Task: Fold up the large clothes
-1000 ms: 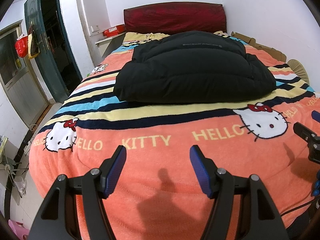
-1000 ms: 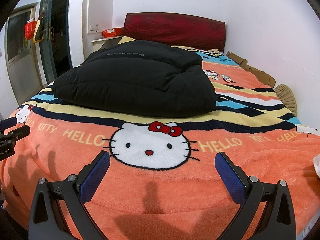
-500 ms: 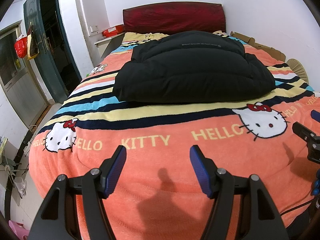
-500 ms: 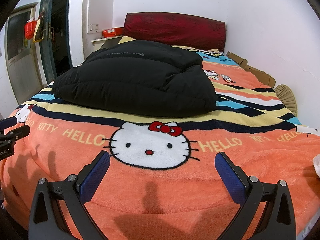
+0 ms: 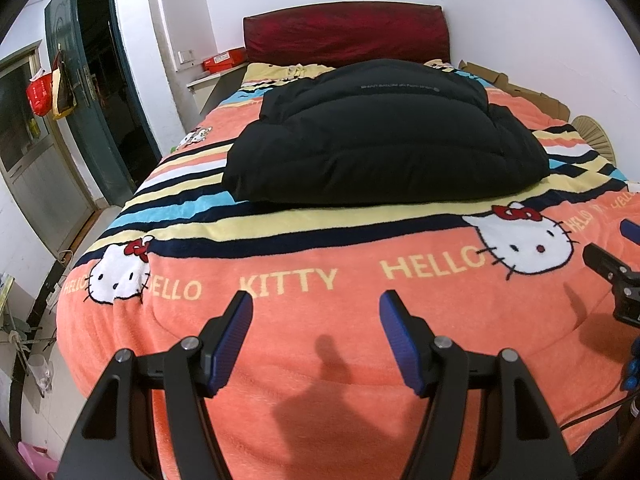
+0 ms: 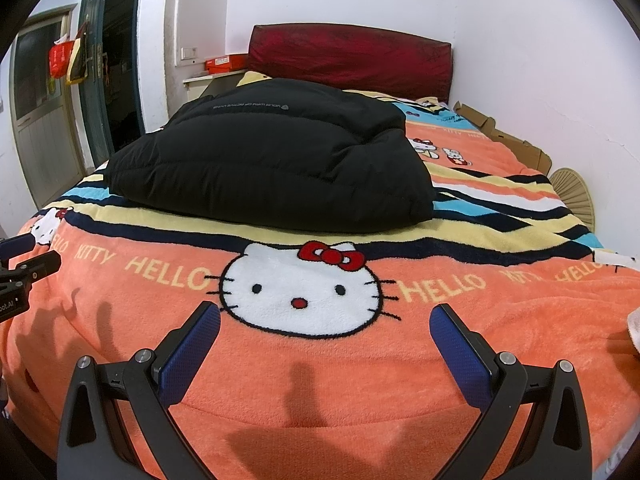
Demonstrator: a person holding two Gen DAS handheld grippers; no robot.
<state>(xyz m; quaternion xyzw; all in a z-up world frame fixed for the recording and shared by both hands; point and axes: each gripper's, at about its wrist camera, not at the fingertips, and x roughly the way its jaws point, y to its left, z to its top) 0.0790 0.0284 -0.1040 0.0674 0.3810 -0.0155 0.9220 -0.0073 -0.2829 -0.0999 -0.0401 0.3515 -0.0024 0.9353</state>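
A black puffer jacket [image 5: 384,140] lies folded in a thick bundle on the middle of the bed; it also shows in the right wrist view [image 6: 272,160]. My left gripper [image 5: 316,340] is open and empty above the foot of the orange Hello Kitty blanket [image 5: 320,380], well short of the jacket. My right gripper [image 6: 324,356] is open and empty, wider apart, over the same blanket [image 6: 320,392]. Each gripper shows at the edge of the other's view: the right one [image 5: 612,276] and the left one [image 6: 24,272].
A dark red headboard [image 5: 344,36] stands at the far end against the wall. A dark open doorway [image 5: 108,92] and a red bag [image 5: 40,92] are at the left. Cardboard [image 5: 516,92] and a straw fan [image 5: 592,132] lie along the right wall.
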